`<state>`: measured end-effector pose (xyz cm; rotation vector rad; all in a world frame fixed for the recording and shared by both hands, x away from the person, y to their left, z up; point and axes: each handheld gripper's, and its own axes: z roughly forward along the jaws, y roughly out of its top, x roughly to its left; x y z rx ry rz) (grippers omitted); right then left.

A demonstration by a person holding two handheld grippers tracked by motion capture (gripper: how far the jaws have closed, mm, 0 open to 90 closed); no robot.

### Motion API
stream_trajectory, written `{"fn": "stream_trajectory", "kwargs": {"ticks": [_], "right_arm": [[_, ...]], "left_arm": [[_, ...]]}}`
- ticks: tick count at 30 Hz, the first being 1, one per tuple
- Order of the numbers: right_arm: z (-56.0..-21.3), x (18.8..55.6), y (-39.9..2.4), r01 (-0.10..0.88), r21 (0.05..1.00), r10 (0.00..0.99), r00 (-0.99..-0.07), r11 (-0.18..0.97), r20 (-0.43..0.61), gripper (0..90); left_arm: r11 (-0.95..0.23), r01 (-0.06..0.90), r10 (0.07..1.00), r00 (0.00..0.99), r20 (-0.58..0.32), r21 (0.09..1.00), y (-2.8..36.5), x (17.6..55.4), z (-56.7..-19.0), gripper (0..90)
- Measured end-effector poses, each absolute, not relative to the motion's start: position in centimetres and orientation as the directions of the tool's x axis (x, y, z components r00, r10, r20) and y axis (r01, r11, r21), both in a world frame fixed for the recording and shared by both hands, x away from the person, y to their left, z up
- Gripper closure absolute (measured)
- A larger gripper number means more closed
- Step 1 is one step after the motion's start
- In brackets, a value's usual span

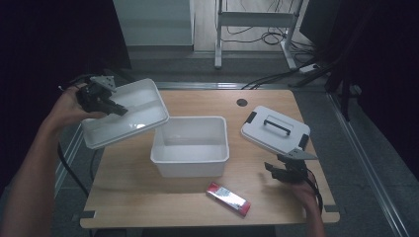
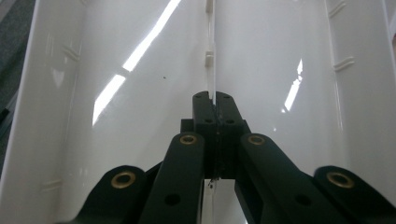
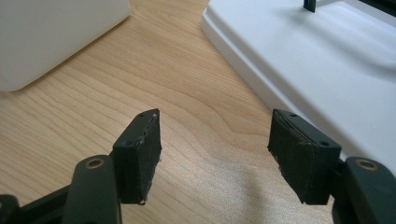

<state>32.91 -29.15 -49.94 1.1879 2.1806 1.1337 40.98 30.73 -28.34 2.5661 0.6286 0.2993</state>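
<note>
A light wooden table (image 1: 197, 197) carries a deep white bin (image 1: 190, 145) at its middle, a white lid with a black handle (image 1: 274, 129) just beyond the right gripper's fingers (image 3: 140, 149), and a red-and-silver packet (image 1: 228, 198) near the front edge

Your table (image 1: 128, 187) is pale wood with a visible grain and a smooth, low-sheen top, and the white tray (image 2: 140, 70) you hold in the left gripper (image 2: 212, 100) is glossy plastic that throws back bright streaks of light. The white tub (image 1: 190, 165) and the lid (image 3: 327, 70) look like smooth plastic too, the lid more matt. The jaws of your right gripper (image 3: 215, 156) are matt black with dull, slightly rough pads (image 3: 299, 158) and brass-coloured metal rivets, and the red packet (image 1: 228, 198) has a shiny wrapper.
</note>
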Motion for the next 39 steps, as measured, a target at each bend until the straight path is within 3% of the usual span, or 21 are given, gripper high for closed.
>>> {"fn": "stream_trajectory", "kwargs": {"ticks": [18,39], "right_arm": [[-50.1,32.9,-29.0,0.505,0.805,0.832,-0.554,0.310,0.027,34.3],[-50.2,32.9,-29.0,0.503,0.801,0.829,-0.560,0.325,0.015,34.3]], "left_arm": [[-0.737,0.462,0.559,0.827,0.059,0.493,34.5,40.4,-30.7,89.8],[-0.700,0.541,0.614,0.789,0.006,0.467,36.5,41.1,-36.2,89.8]]}}
